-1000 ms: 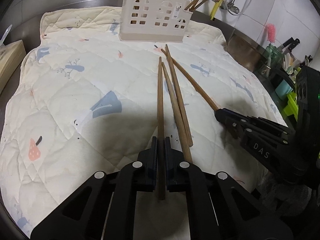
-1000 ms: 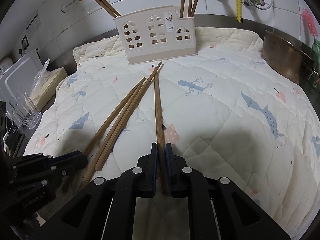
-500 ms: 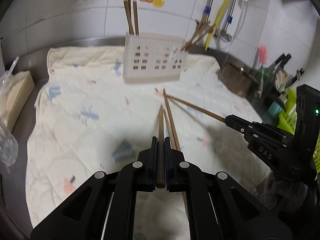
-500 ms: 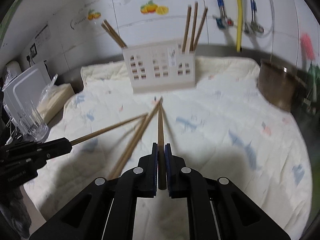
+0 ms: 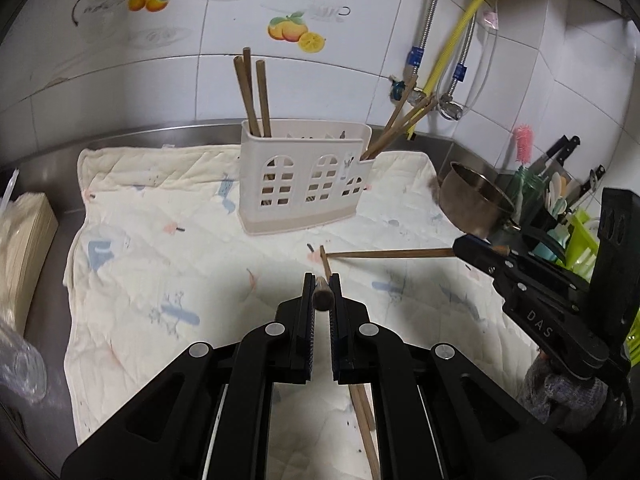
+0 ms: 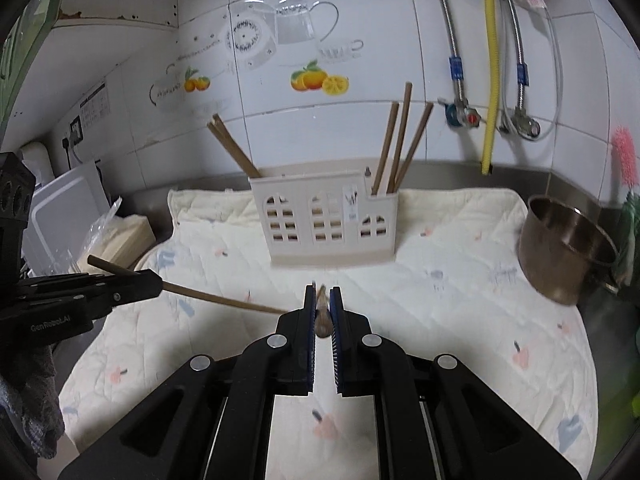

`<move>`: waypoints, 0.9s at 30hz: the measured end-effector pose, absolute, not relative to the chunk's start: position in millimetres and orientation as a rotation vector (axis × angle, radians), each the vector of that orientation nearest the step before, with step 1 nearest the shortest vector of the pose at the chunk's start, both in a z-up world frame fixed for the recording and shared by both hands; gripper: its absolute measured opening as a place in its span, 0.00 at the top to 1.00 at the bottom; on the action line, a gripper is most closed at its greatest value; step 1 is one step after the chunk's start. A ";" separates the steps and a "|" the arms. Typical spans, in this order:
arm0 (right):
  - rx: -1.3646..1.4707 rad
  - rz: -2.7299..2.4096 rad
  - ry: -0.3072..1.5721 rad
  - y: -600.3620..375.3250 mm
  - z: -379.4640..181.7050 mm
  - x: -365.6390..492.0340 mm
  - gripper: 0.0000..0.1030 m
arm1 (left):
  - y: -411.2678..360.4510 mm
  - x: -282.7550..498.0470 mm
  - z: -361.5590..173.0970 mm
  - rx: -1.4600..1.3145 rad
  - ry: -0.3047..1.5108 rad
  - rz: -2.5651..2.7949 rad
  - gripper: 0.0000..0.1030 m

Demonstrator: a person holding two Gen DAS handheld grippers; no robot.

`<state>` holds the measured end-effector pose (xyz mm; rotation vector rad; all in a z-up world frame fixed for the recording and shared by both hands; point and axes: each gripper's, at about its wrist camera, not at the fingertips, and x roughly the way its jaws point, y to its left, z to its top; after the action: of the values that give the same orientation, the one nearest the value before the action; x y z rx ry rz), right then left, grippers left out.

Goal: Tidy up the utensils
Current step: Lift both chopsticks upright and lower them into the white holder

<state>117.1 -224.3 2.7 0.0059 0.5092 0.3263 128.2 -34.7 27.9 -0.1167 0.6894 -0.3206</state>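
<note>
Left gripper (image 5: 321, 280): jaws closed on one brown chopstick (image 5: 322, 298), held clear of the quilted cloth (image 5: 132, 264). Its long axis ran along the fingers, so the left wrist view showed it nearly end-on, pointing ahead toward the holder. In the right wrist view the same chopstick (image 6: 224, 299) ran nearly level from the left gripper (image 6: 158, 286) toward the middle of the cloth, its butt sticking out behind the jaws.

Right gripper (image 6: 322, 300): jaws closed on a second chopstick (image 6: 322, 314), likewise seen nearly end-on, long axis forward toward the holder, lifted off the cloth. From the left wrist view this chopstick (image 5: 390, 254) lay nearly level, pointing left from the right gripper (image 5: 460, 246).

Loose chopsticks (image 5: 362, 412): lying on the cloth beneath the left gripper, long axes running roughly toward the holder; how many, I could not tell.

Holder (image 5: 306, 184): cream plastic, arched window cut-outs, standing upright near the far edge of the cloth. Left compartment held chopsticks (image 5: 252, 96) standing nearly upright; right end held chopsticks (image 5: 400, 124) leaning right.

Surroundings: steel pot (image 5: 472, 200) tilted just off the cloth's right edge on the steel table (image 5: 68, 152); pink bottle brush (image 5: 523, 144) and knives (image 5: 560, 152) beyond it; tissue pack (image 5: 24, 232) at the left; tiled wall (image 5: 160, 60) with fruit stickers behind.
</note>
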 end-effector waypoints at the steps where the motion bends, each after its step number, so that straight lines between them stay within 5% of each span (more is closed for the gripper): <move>1: 0.006 0.329 0.506 -223.6 4.6 119.3 0.93 | -34.5 130.4 28.6 -0.114 0.690 -0.323 0.95; 27: -0.058 0.438 0.478 -234.0 138.9 188.5 0.93 | -35.6 194.7 160.8 -0.060 0.510 -0.340 0.95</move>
<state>188.5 -234.0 138.9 -0.0579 0.4777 0.4375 194.7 -35.6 160.8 -0.0603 0.5095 -0.3401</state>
